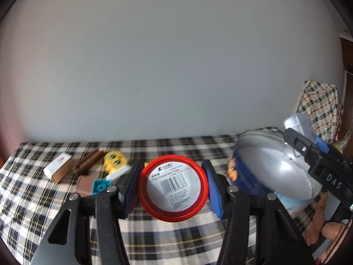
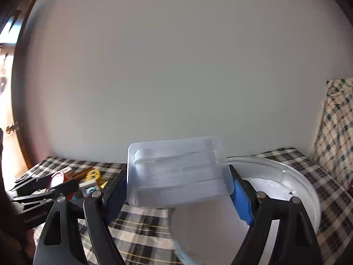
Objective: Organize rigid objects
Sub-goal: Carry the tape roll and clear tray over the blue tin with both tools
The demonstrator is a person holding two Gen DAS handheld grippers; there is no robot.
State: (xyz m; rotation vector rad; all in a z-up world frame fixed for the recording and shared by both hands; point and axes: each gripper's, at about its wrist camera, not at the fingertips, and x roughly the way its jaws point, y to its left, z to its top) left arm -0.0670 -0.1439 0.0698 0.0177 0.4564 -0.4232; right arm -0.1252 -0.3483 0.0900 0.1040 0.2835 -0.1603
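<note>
Left wrist view: the left gripper (image 1: 174, 187) clamps a round red-rimmed tape roll (image 1: 174, 187) above the checked tablecloth (image 1: 33, 198); its white label carries a barcode and blurred red print. Right wrist view: the right gripper (image 2: 178, 185) grasps a translucent ribbed plastic box (image 2: 176, 172), lifted beside a glossy white bowl (image 2: 297, 183).

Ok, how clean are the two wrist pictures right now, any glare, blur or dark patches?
Left wrist: the red-rimmed tape roll reads sharp, its barcode legible; a bright glare spot sits on the silver bowl, and the checked cloth smears toward the edges. Right wrist: the clear plastic box looks soft and hazy; the left side is dark, with blown-out daylight beyond.
</note>
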